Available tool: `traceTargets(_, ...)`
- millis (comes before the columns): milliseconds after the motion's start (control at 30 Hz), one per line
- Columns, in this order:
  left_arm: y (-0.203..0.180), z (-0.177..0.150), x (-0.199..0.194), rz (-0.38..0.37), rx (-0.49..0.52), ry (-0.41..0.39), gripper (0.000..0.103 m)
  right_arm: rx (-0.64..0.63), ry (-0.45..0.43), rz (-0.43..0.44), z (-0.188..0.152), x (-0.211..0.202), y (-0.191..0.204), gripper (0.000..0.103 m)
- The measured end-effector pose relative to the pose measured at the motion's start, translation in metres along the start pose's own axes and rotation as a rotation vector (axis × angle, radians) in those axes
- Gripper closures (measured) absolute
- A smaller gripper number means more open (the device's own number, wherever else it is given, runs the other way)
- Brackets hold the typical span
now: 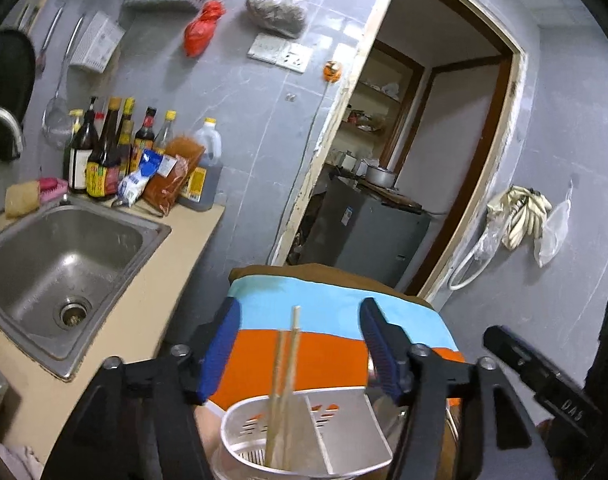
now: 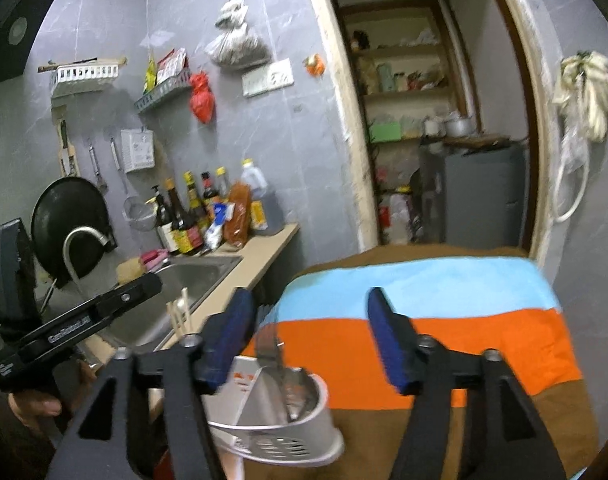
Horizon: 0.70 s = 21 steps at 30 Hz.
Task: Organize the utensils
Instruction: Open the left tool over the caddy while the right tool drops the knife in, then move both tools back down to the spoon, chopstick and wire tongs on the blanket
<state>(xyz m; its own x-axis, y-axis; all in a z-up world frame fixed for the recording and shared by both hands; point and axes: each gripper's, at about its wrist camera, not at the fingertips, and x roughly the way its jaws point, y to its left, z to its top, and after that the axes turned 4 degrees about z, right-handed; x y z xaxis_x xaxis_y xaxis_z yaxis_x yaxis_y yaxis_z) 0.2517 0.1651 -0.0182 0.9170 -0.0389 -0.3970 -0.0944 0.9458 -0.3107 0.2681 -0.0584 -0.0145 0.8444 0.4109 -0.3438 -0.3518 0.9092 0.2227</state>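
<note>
At the near edge of the striped cloth (image 1: 336,344), just beside the beige worktop (image 1: 152,300) with its steel sink (image 1: 64,256), stands a white plastic utensil holder (image 1: 304,436), rounded, slotted low on its wall and split by a slanted divider into compartments. Two pale wooden chopsticks (image 1: 286,380) lean upright in the left compartment; in the right wrist view, metal utensils (image 2: 280,376), shiny and flat-handled, sit in the other one, too blurred to name. The left gripper (image 1: 300,356) is released, its ribbed blue pads standing apart on either side of the chopsticks without touching them, and nothing is held. The right gripper (image 2: 308,344) is likewise released and empty, its jaws parted above the holder's metal side. Judging from this, the sorting looks largely done: wood on one side, metal on the other, both hands free. Whether more utensils wait elsewhere cannot be told; none lie loose on the cloth or worktop in view. The cloth is soft, banded in light blue, orange and brown.
</note>
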Motion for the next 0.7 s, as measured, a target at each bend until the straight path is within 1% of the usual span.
traceTargets(33,-0.007,0.001,-0.004,0.002,0.015,-0.011,0.030,-0.008,-0.014,-0.021,0.003,-0.007,-0.004,0.039)
traceTargets(67,-0.012,0.002,-0.008,0.003,0.025,-0.021,0.022,-0.015,-0.023,-0.041,0.006,-0.013,-0.008,0.032)
traceTargets(100,-0.016,0.002,-0.011,0.006,0.034,-0.030,0.019,-0.020,-0.029,-0.054,0.008,-0.019,-0.011,0.027)
traceTargets(133,-0.023,0.002,-0.014,0.011,0.046,-0.039,0.014,-0.025,-0.041,-0.071,0.010,-0.026,-0.016,0.019)
traceTargets(167,-0.031,0.002,-0.017,0.019,0.063,-0.050,0.010,-0.029,-0.052,-0.085,0.011,-0.032,-0.019,0.015)
traceTargets(233,-0.042,0.000,-0.021,0.031,0.096,-0.065,0.005,-0.042,-0.076,-0.121,0.013,-0.045,-0.028,0.012)
traceTargets(267,-0.051,-0.002,-0.024,0.042,0.120,-0.077,0.002,-0.054,-0.082,-0.142,0.014,-0.053,-0.033,0.008)
traceTargets(333,-0.065,-0.005,-0.027,0.054,0.155,-0.094,0.001,-0.074,-0.094,-0.164,0.017,-0.063,-0.040,0.003)
traceTargets(367,-0.072,-0.008,-0.028,0.055,0.174,-0.099,0.001,-0.086,-0.100,-0.180,0.017,-0.070,-0.044,0.002)
traceTargets(500,-0.097,-0.017,-0.031,0.047,0.218,-0.102,0.001,-0.109,-0.106,-0.221,0.021,-0.088,-0.060,0.002)
traceTargets(700,-0.133,-0.033,-0.033,0.023,0.243,-0.098,0.001,-0.117,-0.101,-0.255,0.021,-0.108,-0.088,0.002)
